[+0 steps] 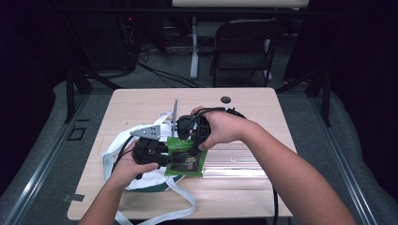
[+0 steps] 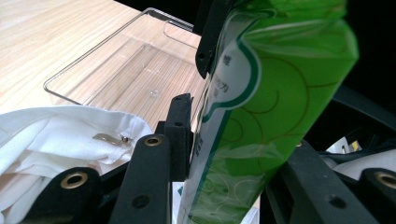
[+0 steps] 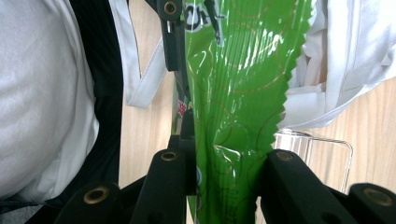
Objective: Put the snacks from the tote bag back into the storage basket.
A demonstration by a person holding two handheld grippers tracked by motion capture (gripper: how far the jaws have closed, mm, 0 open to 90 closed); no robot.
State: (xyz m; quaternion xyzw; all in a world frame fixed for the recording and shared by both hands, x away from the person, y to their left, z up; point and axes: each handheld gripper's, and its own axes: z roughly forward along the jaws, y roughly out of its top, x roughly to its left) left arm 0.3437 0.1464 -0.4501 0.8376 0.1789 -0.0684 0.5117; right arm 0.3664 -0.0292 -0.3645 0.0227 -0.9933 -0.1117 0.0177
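Green snack pouch (image 1: 187, 158) is held in the air over the white cloth bag (image 1: 117, 154) and clear tray (image 1: 237, 159), near table (image 1: 244, 197) front. Right gripper (image 3: 228, 163) clamps it firmly; left gripper (image 2: 229, 154) pinches it only lightly, so the slick foil could slip or tear at its serrated edge.

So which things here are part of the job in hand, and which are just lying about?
In the job:
- green packet, held between both grippers
- left gripper, its jaws on the packet
- right gripper, shut on the packet
- white bag, under the hands
- clear tray, beside the packet

Lying about:
- chair behind the table
- cables on the floor
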